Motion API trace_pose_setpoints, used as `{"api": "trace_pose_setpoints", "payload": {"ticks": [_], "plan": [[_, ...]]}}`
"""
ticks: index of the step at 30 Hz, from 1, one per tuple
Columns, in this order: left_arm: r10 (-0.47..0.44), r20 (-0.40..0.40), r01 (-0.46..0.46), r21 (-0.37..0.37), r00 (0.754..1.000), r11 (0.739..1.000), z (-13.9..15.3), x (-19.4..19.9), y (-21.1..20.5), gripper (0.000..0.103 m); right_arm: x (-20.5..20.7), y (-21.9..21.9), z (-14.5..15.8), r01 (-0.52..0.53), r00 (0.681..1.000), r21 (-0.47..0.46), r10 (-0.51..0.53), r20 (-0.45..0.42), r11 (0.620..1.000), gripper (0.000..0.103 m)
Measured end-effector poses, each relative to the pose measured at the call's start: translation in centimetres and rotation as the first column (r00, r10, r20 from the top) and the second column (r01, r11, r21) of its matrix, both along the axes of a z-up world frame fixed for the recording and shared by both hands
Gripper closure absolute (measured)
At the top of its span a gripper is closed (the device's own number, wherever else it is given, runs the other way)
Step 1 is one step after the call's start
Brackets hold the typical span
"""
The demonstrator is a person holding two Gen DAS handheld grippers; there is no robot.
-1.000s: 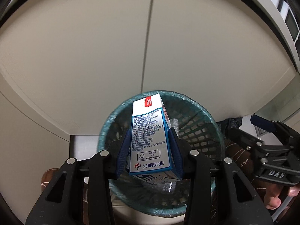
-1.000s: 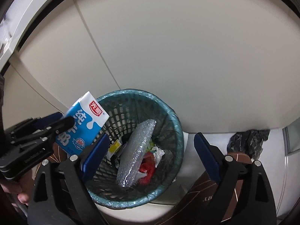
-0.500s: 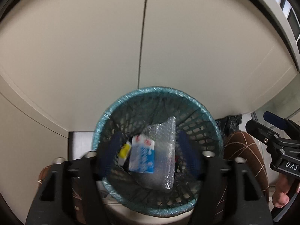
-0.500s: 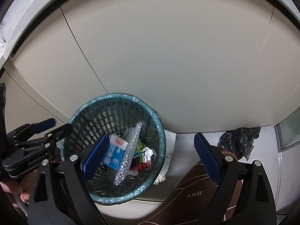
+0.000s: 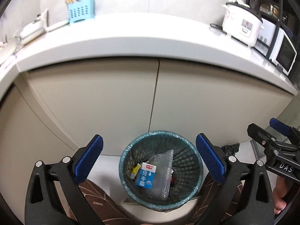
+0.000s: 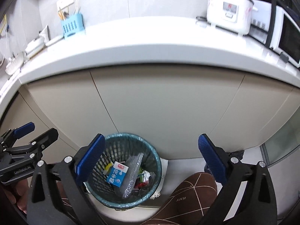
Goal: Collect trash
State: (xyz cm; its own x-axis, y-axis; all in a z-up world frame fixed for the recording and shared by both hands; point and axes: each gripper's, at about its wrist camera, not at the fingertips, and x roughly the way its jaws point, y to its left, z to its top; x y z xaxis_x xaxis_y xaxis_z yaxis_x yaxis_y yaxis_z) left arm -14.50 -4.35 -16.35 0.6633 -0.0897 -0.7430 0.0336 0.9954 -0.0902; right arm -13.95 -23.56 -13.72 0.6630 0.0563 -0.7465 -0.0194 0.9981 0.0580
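Note:
A blue and white milk carton (image 5: 146, 177) lies inside the teal mesh trash bin (image 5: 196, 161) on a sheet of bubble wrap (image 5: 163, 170), with other small scraps. The bin stands on the floor against beige cabinet doors. It also shows in the right wrist view (image 6: 155, 155) with the carton (image 6: 117, 174) in it. My left gripper (image 5: 149, 158) is open and empty, well above the bin. My right gripper (image 6: 149, 158) is open and empty, above and right of the bin. Each gripper shows at the edge of the other's view.
A white countertop (image 5: 131, 37) runs above the cabinets, with a blue utensil holder (image 5: 81, 11), a rice cooker (image 5: 241, 25) and a microwave oven (image 5: 283, 53). A crumpled black bag (image 5: 231, 148) lies on the floor right of the bin. The person's brown patterned trouser leg (image 6: 187, 196) is below.
My left gripper opened and dropped the milk carton into the bin. Both grippers then rose and pulled back, so the countertop came into view.

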Motion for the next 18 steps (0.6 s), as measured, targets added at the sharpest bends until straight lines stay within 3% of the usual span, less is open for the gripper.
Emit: {"api": "trace_pose_setpoints", "payload": {"ticks": [10,18], "plan": [[0.002,0.093,-0.003,0.008,0.996,1.0,7.3,-3.6,1.2,0.006,-3.5,0.6,7.9,0.044,0.995,-0.006,-0.043,0.093,0.999,0.008],[-0.007,0.118,0.007,-0.005,0.993,1.0,10.0,-6.5,1.2,0.006,-6.7,1.2,10.9,0.014,0.993,0.003,-0.015,0.116,1.0,0.008]]}}
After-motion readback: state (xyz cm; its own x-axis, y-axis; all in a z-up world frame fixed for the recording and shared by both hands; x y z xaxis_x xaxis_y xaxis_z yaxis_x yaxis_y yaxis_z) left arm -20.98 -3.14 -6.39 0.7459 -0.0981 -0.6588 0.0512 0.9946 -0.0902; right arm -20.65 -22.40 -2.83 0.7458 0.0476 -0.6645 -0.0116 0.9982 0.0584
